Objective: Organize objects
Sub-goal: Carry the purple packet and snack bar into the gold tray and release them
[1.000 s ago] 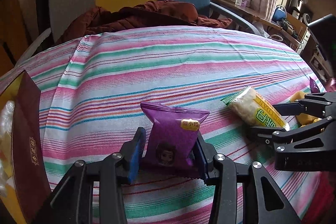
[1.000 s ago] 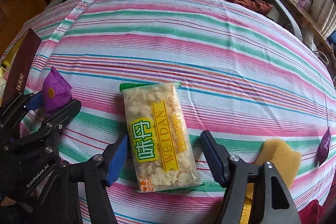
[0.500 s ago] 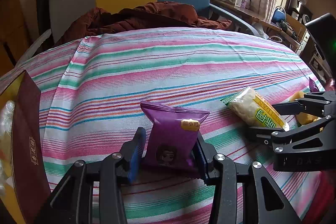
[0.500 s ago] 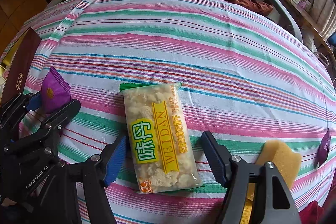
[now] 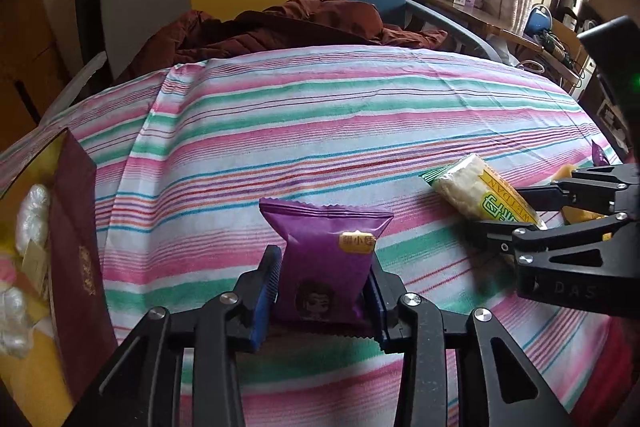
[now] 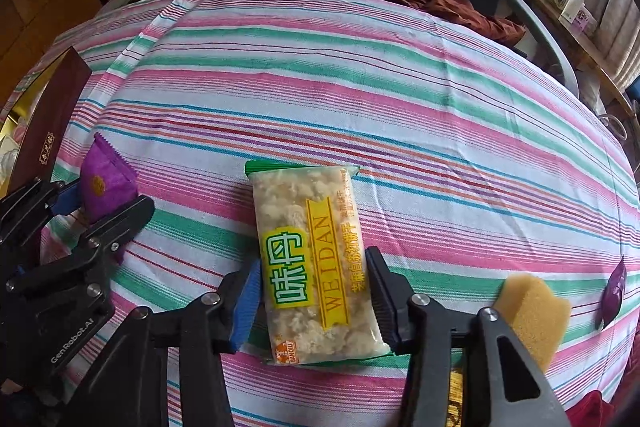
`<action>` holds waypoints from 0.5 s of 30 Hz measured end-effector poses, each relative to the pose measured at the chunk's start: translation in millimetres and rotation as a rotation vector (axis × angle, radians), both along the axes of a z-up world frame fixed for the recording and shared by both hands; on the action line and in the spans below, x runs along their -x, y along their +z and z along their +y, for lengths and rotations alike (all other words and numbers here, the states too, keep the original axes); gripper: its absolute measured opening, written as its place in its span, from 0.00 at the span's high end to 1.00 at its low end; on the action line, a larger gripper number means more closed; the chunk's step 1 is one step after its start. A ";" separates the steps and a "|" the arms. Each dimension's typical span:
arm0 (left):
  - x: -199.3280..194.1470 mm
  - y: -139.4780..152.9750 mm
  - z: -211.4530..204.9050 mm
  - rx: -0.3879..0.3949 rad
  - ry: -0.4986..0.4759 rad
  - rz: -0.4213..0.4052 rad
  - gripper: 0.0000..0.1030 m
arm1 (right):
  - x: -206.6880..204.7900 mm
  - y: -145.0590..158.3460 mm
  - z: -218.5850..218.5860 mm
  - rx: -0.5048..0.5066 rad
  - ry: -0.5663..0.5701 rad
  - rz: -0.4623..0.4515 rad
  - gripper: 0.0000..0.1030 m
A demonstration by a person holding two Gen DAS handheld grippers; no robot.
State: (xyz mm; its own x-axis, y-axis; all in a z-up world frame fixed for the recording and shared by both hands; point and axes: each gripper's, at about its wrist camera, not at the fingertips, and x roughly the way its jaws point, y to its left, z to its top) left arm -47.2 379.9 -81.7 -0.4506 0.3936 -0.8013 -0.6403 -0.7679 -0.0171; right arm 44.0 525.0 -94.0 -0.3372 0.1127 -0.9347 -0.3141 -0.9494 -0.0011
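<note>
My left gripper (image 5: 322, 285) is shut on a purple snack packet (image 5: 325, 269), which stands between its blue pads on the striped tablecloth (image 5: 320, 131). The packet also shows in the right wrist view (image 6: 105, 189). My right gripper (image 6: 314, 293) is shut on a yellow-and-green WEIDAN biscuit packet (image 6: 316, 259) that lies flat on the cloth. In the left wrist view that packet (image 5: 476, 193) lies at the right, with the right gripper (image 5: 516, 211) around its near end.
A dark red box (image 5: 78, 267) with a yellow inside stands at the left edge and holds white wrapped items. A yellow sponge (image 6: 536, 319) and a small purple wrapper (image 6: 614, 287) lie at the right. A brown jacket (image 5: 280, 27) lies on the chair behind.
My right gripper has closed its fingers onto the sides of the biscuit packet. My left gripper has drawn in tight on the purple packet.
</note>
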 end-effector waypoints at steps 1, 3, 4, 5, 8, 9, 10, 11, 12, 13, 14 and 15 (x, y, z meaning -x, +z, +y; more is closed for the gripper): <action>-2.3 3.6 -2.5 -0.004 0.000 0.010 0.61 | 12.4 -0.3 -10.5 -0.001 0.000 -0.001 0.52; -7.6 12.7 -8.5 -0.015 -0.003 0.030 0.61 | 11.9 -0.1 -12.0 -0.001 0.001 -0.001 0.52; -9.4 16.9 -11.2 -0.020 -0.002 0.032 0.61 | 11.7 0.2 -12.7 -0.003 0.004 -0.001 0.52; -11.2 21.8 -14.3 -0.027 0.000 0.036 0.61 | 13.5 -0.6 -14.0 -0.006 0.005 -0.001 0.52; -17.3 35.9 -22.1 -0.048 -0.001 0.059 0.61 | 5.8 -0.3 -19.5 -0.008 0.013 0.001 0.52; -19.6 41.6 -25.1 -0.055 -0.003 0.068 0.61 | 6.0 -0.8 -20.4 -0.009 0.015 0.001 0.52; -20.2 45.7 -27.1 -0.063 -0.003 0.072 0.61 | 4.7 0.1 -21.9 -0.011 0.017 0.002 0.52; -21.9 50.0 -29.6 -0.072 -0.005 0.074 0.61 | 6.0 -0.7 -22.3 -0.012 0.018 0.002 0.52; -24.0 54.6 -31.7 -0.080 -0.007 0.078 0.61 | 7.7 -1.6 -22.5 -0.011 0.017 0.003 0.52; -25.7 57.6 -33.2 -0.084 -0.008 0.083 0.61 | 7.6 -1.9 -22.2 -0.009 0.017 0.004 0.52; -27.6 60.9 -35.3 -0.090 -0.008 0.088 0.61 | 7.7 -2.2 -22.2 -0.009 0.016 0.005 0.52; -29.5 64.0 -37.7 -0.096 -0.010 0.089 0.61 | 8.0 -2.6 -22.5 -0.010 0.016 0.006 0.52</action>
State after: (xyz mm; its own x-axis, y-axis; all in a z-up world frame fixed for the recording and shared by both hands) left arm -17.7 342.2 -17.7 -0.5140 0.4711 -0.7168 -0.6502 -0.7591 -0.0327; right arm 36.1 502.4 -96.6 -0.3441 0.1170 -0.9316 -0.2989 -0.9542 -0.0094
